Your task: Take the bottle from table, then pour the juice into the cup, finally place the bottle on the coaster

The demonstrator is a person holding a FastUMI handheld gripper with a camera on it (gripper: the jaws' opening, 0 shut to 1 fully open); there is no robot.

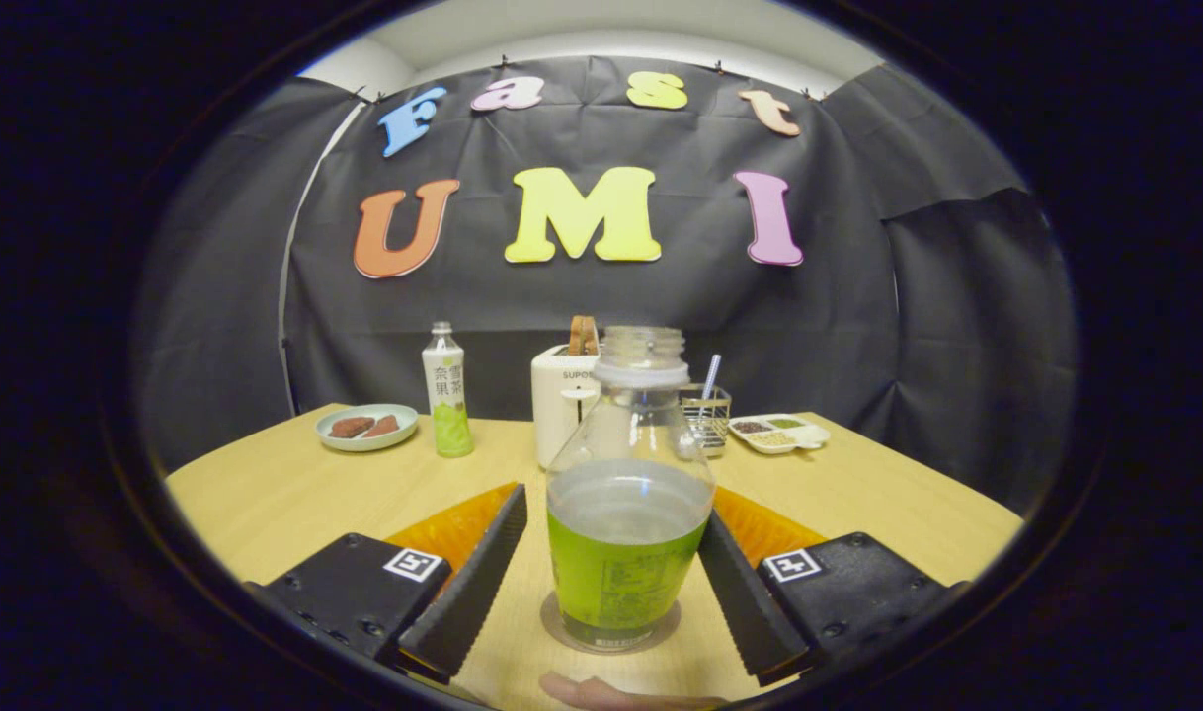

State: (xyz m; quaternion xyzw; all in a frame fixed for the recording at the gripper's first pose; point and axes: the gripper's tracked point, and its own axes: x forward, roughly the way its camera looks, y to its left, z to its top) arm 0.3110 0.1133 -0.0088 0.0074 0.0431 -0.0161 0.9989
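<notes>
The clear bottle (629, 513) has a green label, no cap, and liquid up to about half its height. It stands upright on a round translucent coaster (562, 624) on the wooden table (285, 494). My gripper (611, 509) is open around the bottle. The left finger (473, 583) stands clearly apart from it. The right finger (745, 592) lies close along its side, and I cannot tell whether it touches.
Beyond the bottle stand a white toaster (560, 405), a wire basket (708, 415) and a divided snack tray (779, 433). A second green-labelled bottle (446, 395) and a plate of brown pieces (366, 427) sit at the back left. A fingertip (601, 691) shows below the coaster.
</notes>
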